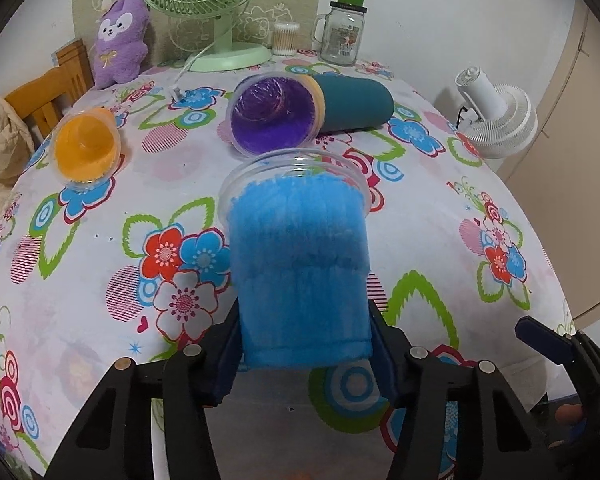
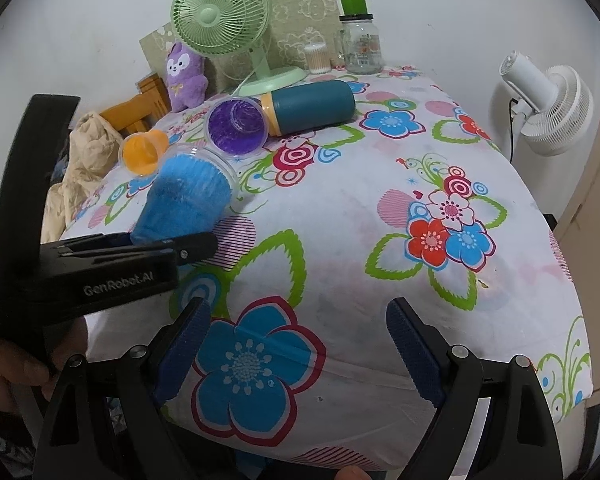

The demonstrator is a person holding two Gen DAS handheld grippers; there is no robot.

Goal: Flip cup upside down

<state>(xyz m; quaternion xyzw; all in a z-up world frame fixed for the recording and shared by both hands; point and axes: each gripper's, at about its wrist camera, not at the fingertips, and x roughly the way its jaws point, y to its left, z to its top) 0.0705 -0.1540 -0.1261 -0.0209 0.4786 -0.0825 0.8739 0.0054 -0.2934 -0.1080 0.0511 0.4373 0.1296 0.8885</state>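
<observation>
My left gripper (image 1: 305, 344) is shut on the base of a clear cup lined in blue (image 1: 300, 256). The cup points away from me, tilted, its rim toward the far side, held just above the flowered tablecloth (image 1: 100, 280). In the right wrist view the same blue cup (image 2: 184, 200) leans up and to the right out of the left gripper (image 2: 156, 246) at the left. My right gripper (image 2: 300, 348) is open and empty over the near part of the table. A purple cup (image 1: 274, 114), an orange cup (image 1: 86, 146) and a teal tumbler (image 1: 354, 102) lie on their sides farther back.
A green desk fan (image 1: 216, 8), a purple plush toy (image 1: 118, 40), a glass jar with a green lid (image 1: 342, 32) and a cotton swab tub (image 1: 286, 38) stand along the back wall. A white fan (image 1: 500, 120) stands off the table's right edge. A wooden chair (image 1: 56, 88) is at the left.
</observation>
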